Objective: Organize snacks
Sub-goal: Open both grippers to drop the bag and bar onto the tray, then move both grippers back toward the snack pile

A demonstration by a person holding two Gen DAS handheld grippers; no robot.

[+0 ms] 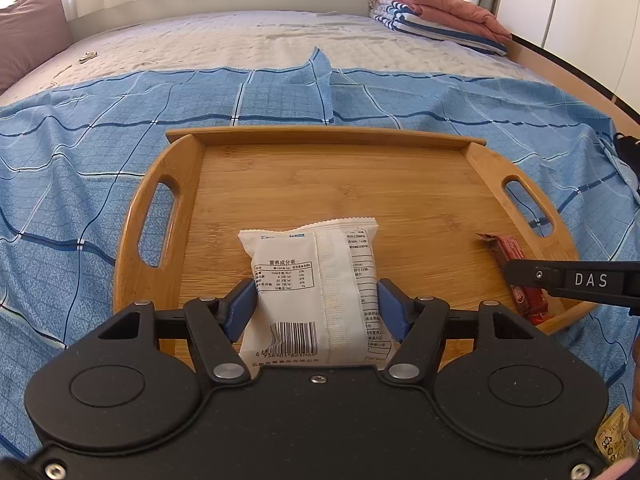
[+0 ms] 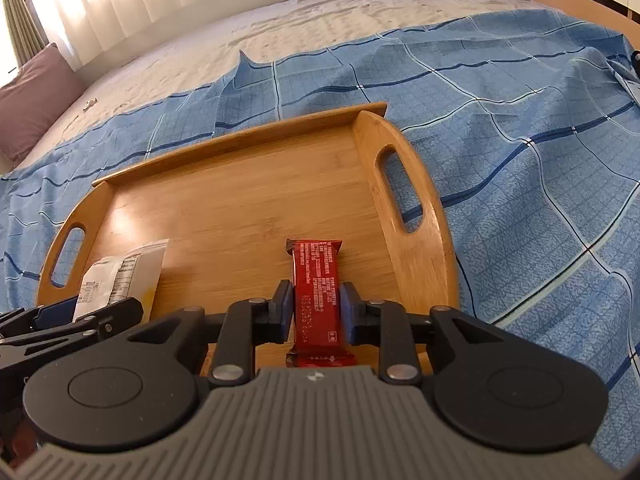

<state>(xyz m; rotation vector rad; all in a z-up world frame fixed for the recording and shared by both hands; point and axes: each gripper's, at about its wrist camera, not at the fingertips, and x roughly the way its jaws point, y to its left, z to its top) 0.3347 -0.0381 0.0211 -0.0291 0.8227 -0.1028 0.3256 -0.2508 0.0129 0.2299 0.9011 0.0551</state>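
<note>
1. The left claw [image 1: 318, 300] pinched a white packet [image 1: 316, 280] between its blue pads [image 1: 244, 304], label side up with the barcode toward the camera.
2. The packet sat over the near middle of a wooden tray [image 1: 280, 136]; whether it touched the tray floor could not be told.
3. The right claw [image 2: 317, 312] pinched a red bar [image 2: 318, 292] lengthwise, its pads [image 2: 285, 308] against the bar's long sides.
4. The bar lay over the tray's [image 2: 240, 140] near right part, beside the right handle slot [image 2: 396, 192].
5. In the left view the bar [image 1: 516, 264] showed partly behind the right claw's black finger marked "DAS".
6. The tray rested on a blue checked sheet [image 1: 80, 160] spread over a bed [image 1: 240, 40].
7. Folded bedding [image 1: 436, 12] was stacked at the bed's far right corner, and a mauve pillow [image 1: 28, 28] lay at the far left.
</note>
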